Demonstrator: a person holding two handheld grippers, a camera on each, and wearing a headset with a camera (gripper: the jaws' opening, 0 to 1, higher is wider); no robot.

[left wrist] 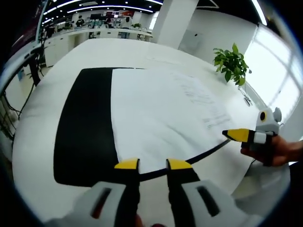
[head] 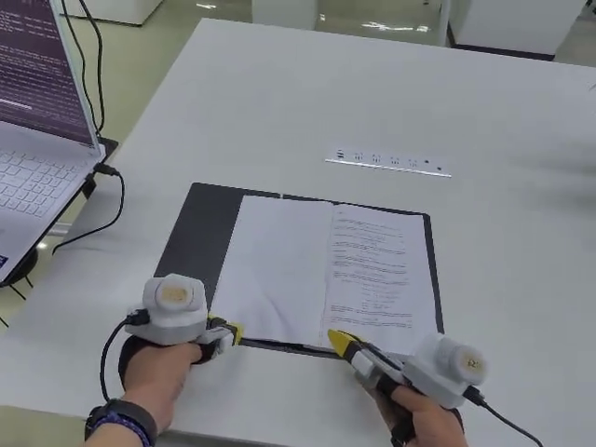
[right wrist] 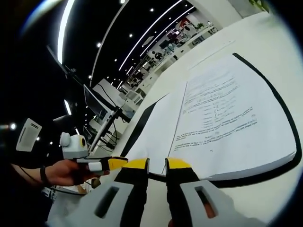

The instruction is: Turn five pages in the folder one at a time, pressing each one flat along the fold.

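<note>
A black folder (head: 186,237) lies open on the white table, with a blank page (head: 275,265) on the left and a printed page (head: 377,270) on the right. My left gripper (head: 226,332) rests at the folder's near edge by the blank page's lower corner (left wrist: 124,158). Its jaws are drawn together with only a slit between them, and they hold nothing. My right gripper (head: 341,341) is shut too, its yellow tips at the near edge of the printed page (right wrist: 227,118), close to the fold. The right gripper (left wrist: 240,135) appears in the left gripper view, and the left gripper (right wrist: 110,163) in the right gripper view.
An open laptop (head: 33,140) stands at the far left with cables (head: 112,200) trailing toward the folder. A power strip panel (head: 386,161) is set into the table behind the folder. The table's near edge runs just below both hands.
</note>
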